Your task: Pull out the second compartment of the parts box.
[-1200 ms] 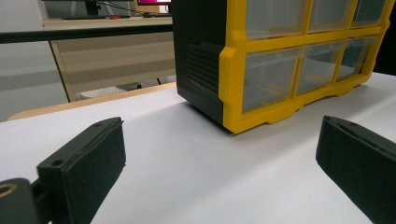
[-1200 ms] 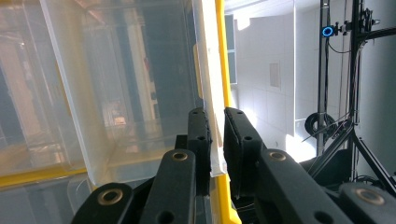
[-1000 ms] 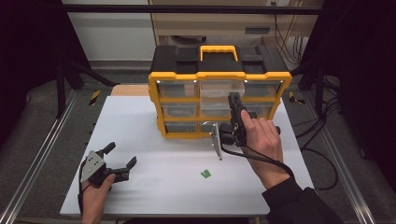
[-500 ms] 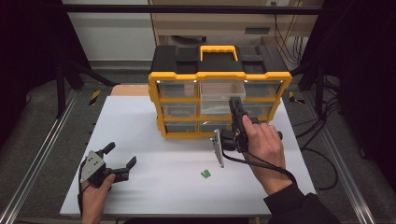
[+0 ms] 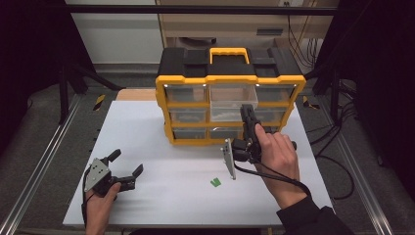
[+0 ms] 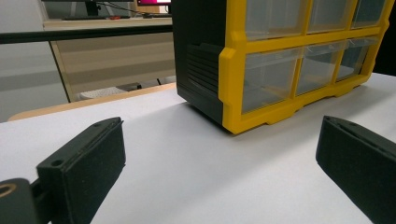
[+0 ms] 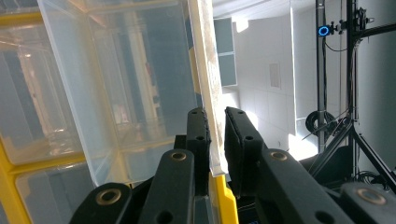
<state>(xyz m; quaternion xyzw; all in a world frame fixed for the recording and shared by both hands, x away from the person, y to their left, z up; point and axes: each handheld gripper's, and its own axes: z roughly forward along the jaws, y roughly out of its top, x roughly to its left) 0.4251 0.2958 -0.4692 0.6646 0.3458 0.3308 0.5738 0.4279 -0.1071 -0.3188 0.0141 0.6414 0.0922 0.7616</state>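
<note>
In the high view, the clear drawer (image 5: 234,102) is seen drawn further out of the yellow organizer (image 5: 230,93) than a second ago, gripped by the right gripper (image 5: 248,117); a green scrap (image 5: 215,182) lies on the worktop (image 5: 147,122). In the left gripper view, the left gripper (image 6: 224,172) is held wide open, empty. In the right gripper view, the drawer's front wall is clamped between closed jaws.

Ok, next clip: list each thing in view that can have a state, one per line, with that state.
Top middle drawer: pulled partway out of the organizer, looks empty.
Organizer: upright on the table, other drawers in.
Right hand-held gripper: shut on the drawer's front wall.
Left hand-held gripper: open, holding nothing, low over the table.
Green piece: lying loose on the table, untouched.
</note>
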